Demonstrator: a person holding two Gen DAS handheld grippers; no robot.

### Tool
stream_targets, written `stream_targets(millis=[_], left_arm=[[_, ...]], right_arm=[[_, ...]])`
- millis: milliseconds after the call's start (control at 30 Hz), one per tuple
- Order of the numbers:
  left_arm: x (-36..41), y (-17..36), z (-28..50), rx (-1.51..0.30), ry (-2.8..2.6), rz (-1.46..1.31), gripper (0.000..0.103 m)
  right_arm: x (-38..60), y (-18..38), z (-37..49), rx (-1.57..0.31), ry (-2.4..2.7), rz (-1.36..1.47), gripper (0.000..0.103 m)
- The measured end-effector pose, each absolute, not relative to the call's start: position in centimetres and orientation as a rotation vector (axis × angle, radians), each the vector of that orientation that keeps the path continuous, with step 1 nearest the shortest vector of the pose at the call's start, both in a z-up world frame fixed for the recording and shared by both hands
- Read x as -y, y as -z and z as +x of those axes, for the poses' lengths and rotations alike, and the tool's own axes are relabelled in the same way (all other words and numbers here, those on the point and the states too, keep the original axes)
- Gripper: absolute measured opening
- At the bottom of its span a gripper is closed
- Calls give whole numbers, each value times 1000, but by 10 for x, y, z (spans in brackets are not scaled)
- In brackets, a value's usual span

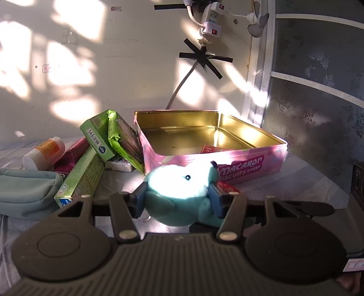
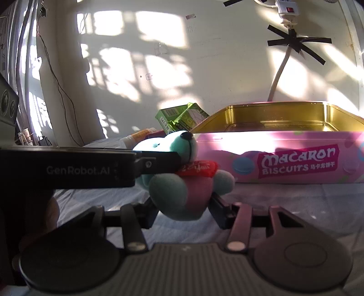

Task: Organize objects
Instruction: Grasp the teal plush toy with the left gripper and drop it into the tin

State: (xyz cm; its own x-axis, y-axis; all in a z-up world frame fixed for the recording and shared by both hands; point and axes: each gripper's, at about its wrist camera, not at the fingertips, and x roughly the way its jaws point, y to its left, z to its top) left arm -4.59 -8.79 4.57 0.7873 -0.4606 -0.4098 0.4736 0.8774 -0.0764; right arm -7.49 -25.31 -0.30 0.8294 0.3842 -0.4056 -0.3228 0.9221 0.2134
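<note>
A teal plush bear point(image 1: 179, 193) with a pink belly and a red heart is held between both grippers in front of the pink macaron biscuit tin point(image 1: 250, 166). My left gripper point(image 1: 178, 200) is shut on the bear's head. In the right wrist view the left gripper reaches in from the left onto the bear point(image 2: 184, 182). My right gripper point(image 2: 184, 210) has its fingers on both sides of the bear's lower body and touches it. The tin point(image 2: 284, 157) is open, gold inside, with a small red packet point(image 1: 210, 149) on its floor.
Left of the tin lie green boxes point(image 1: 97, 139), a long green toothpaste box point(image 1: 79, 177), a white bottle with an orange label point(image 1: 44, 153), a dark red box point(image 1: 72, 154) and a pale teal pouch point(image 1: 27, 193). A cable and power strip point(image 1: 208, 20) are taped to the wall behind.
</note>
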Motion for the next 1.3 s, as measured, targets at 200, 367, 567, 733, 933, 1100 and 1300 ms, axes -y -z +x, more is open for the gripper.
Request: stream_targets(millis=[200,367,567,733,933,1100,1300], left_arm=[[116,-70,-40,-369,555,57,58],[150,-83,-12,-330,595,50,58],[181,-84,29,-317,554,73,58],[196,-79,55,-328,496,107,58],[204,-73,74,-351,455,122,59],[212,-68,76,-355,426,159,60],[213,-65,81,-372,383,164,64]], right_arm=[[268,-18,-83,-327,-291,89,47],[297,-35,-59,-293,-218,86,47],[325,-38,-6,-308,-193,109,48],[331,-30,33,-342,-177,110,48],[333,-20,58,-373,-162,106,48],[332,-15,62,-387,-145,95,51],[331,-12,63,-382,-120,80,67]])
